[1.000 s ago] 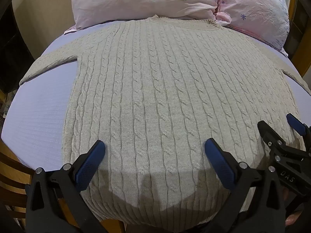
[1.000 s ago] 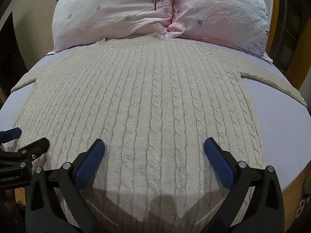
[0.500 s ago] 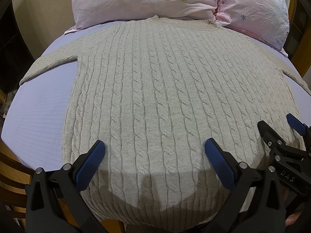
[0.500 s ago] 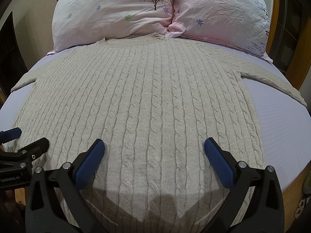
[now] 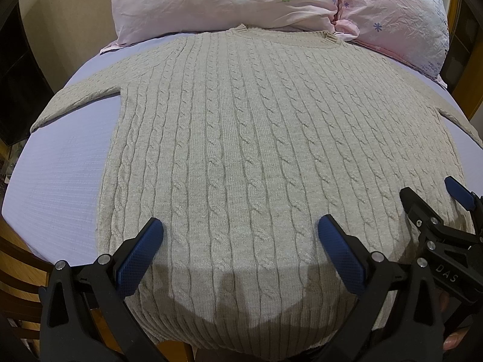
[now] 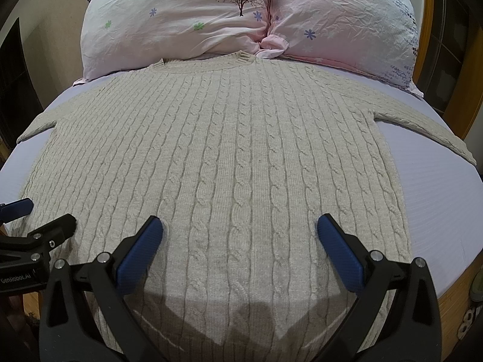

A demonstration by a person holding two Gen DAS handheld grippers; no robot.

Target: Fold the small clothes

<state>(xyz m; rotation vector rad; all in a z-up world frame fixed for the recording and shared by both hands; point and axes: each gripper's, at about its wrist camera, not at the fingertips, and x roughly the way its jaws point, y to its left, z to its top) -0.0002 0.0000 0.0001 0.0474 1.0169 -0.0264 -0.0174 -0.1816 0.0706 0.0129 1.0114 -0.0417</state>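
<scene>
The left claw hangs spread wide, grasping nothing, above the hem of the beige cable-knit sweater, which lies flat on the lavender-sheeted bed, collar toward the pink floral pillows. The right claw hangs likewise released.

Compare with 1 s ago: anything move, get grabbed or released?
No visible change. The left gripper and right gripper hang open above the hem end of the sweater, gripping nothing. The sweater lies spread flat on the bed, collar toward the pillows, as before.
</scene>
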